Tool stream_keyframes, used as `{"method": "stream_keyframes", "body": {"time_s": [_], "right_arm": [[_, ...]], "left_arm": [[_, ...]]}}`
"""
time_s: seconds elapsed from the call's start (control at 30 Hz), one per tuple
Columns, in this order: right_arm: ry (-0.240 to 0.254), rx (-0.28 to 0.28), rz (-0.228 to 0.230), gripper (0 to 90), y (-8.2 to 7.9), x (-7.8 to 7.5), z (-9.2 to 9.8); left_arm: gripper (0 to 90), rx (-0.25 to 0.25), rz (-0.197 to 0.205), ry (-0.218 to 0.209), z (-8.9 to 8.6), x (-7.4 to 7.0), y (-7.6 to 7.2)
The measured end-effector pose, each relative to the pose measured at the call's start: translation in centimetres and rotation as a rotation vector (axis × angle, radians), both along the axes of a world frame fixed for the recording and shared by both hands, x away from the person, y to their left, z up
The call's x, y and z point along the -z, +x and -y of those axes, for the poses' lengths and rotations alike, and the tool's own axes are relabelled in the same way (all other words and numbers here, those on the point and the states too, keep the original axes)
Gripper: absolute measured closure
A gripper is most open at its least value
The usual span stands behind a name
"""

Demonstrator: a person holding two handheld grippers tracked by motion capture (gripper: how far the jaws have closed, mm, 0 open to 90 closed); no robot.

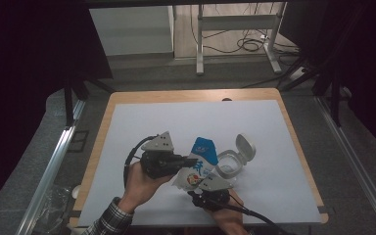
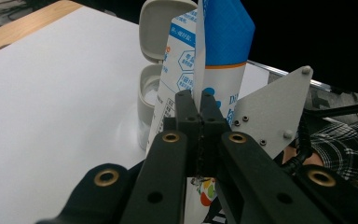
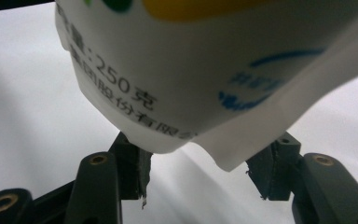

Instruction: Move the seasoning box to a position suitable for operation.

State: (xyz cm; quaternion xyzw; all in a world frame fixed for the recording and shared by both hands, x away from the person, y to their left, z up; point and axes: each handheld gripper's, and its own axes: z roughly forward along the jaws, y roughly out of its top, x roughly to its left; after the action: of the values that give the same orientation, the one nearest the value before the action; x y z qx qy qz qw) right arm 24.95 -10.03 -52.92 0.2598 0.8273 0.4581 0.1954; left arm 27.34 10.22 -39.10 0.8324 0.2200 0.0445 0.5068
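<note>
Fingers (image 2: 186,112) clamped on pouch (image 2: 223,42) edge

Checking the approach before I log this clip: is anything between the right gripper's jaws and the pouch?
Nothing visible blocks it. In the right gripper view the pouch hangs just above the parted jaws of the right gripper, its lower edge at their tips, with bare white table behind. The left gripper pinches the pouch's side seam, away from that edge.

high view: overhead, forward-down | both tool views: close, sharing the pouch (image 2: 223,42)
</note>
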Motion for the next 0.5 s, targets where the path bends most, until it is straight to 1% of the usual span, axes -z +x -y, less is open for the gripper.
{"method": "stream_keyframes", "body": {"time_s": [0.13, 0.2, 0.3, 0.33, 0.37, 0.4, 0.43, 0.47, 0.5], "right_arm": [[0.01, -0.007, -0.005, 48.2, 0.0, 0.0, 0.0], [0.01, -0.01, -0.005, 49.5, 0.0, 0.0, 0.0], [0.025, -0.018, -0.021, 51.2, -0.1, -0.1, 0.0], [0.022, -0.023, -0.01, 51.5, 0.0, -0.1, 0.0], [0.022, -0.024, -0.011, 52.2, 0.0, -0.1, 0.0], [0.025, -0.023, -0.033, 52.7, -0.1, -0.1, 0.0], [0.024, -0.026, -0.026, 53.1, 0.0, 0.0, 0.0], [0.026, -0.036, -0.036, 53.5, 0.0, 0.0, 0.0], [0.028, -0.029, -0.034, 54.0, 0.0, 0.0, -0.1]], "left_arm": [[90.0, -0.001, -0.005, 0.006, 0.2, 0.1, 0.2], [90.0, -0.003, -0.004, 0.02, 0.3, 0.2, 0.3], [90.0, -0.006, -0.009, 0.035, 0.6, 0.4, 0.5], [90.0, -0.007, -0.012, 0.038, 0.6, 0.4, 0.6], [90.0, -0.007, -0.015, 0.04, 0.7, 0.4, 0.7], [90.0, -0.009, -0.015, 0.05, 0.7, 0.4, 0.8], [90.0, -0.008, -0.015, 0.059, 0.8, 0.4, 0.9], [90.0, -0.007, -0.016, 0.066, 0.9, 0.4, 1.0], [90.0, -0.005, -0.019, 0.073, 0.9, 0.3, 1.2]]}}
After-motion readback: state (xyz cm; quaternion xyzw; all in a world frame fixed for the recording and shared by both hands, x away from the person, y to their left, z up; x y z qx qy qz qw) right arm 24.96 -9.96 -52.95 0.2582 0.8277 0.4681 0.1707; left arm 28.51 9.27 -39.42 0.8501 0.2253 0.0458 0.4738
